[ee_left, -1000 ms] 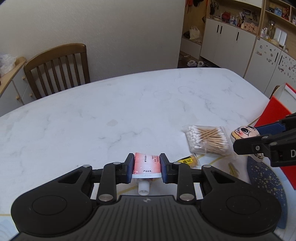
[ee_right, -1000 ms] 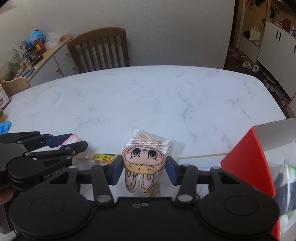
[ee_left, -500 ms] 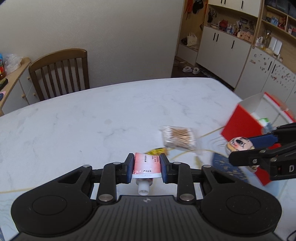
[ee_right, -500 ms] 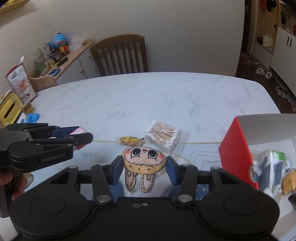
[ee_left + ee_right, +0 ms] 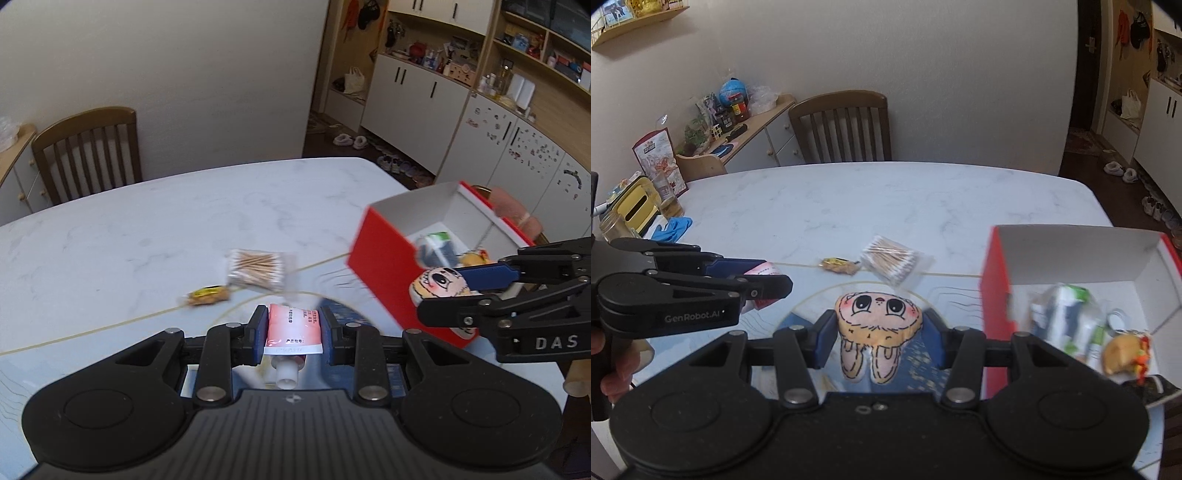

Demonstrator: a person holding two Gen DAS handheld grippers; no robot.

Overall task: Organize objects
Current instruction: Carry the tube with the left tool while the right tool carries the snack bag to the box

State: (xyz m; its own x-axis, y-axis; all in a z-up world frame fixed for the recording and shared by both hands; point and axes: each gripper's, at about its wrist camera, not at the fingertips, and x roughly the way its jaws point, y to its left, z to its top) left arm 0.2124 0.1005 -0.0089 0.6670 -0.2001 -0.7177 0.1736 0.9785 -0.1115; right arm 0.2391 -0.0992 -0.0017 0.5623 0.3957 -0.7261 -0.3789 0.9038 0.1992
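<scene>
We see left gripper [image 5: 292, 326] pinching a pink tube [image 5: 293, 328], right gripper [image 5: 879, 325] pinching a bunny plush [image 5: 878, 321], both above the table [image 5: 886, 199]; red box [image 5: 995, 295] right, cotton swabs [image 5: 891, 259] beyond.

Right gripper [image 5: 879, 328] clamps plush toy [image 5: 878, 325]; red box [image 5: 997, 295] beside.

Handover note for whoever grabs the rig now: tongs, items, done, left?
Left tongs: shut on the pink tube, cap toward the camera.
Right tongs: shut on the plush bunny, beside the red box.
Done: the box already holds a green-and-white packet and a burger-like toy.
Left: drop the tube and bunny in the box, then fetch the cotton swab bag and the small yellow snack packet, both on the table.
</scene>
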